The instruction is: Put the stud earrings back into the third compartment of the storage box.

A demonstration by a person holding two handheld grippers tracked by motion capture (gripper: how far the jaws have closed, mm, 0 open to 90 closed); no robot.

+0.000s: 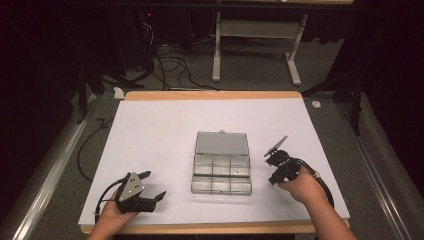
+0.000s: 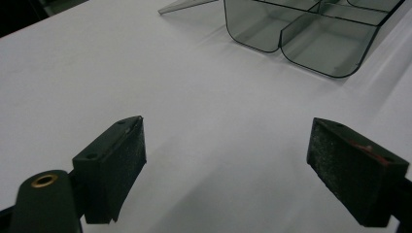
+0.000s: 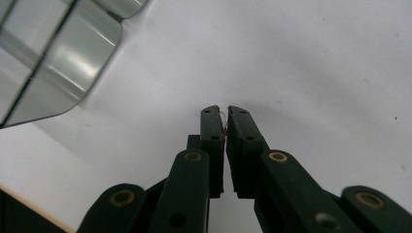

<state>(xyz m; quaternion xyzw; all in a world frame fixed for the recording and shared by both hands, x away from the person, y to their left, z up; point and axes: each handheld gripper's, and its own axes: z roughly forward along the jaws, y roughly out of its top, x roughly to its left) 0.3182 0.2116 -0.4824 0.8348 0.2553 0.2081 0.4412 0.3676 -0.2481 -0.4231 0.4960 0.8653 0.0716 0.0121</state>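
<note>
Your left claw (image 1: 153, 186) sits closest, low over the near left part of the bench (image 1: 150, 130), its jaws spread wide with nothing but white surface between them. Ahead of it and to its right lies the clear compartment box (image 1: 221, 175), lid (image 1: 222, 143) thrown open and lying back on the far side; in the left gripper view a rounded corner of the box (image 2: 311, 41) sits beyond the right-hand jaw, well apart. Your right claw (image 1: 271, 181) hovers just beside the box's right end, jaws pressed together, pinching something tiny and brownish (image 3: 224, 131) at the tips; what it is cannot be told. From that claw, the box (image 3: 53, 58) lies up and to the left.
</note>
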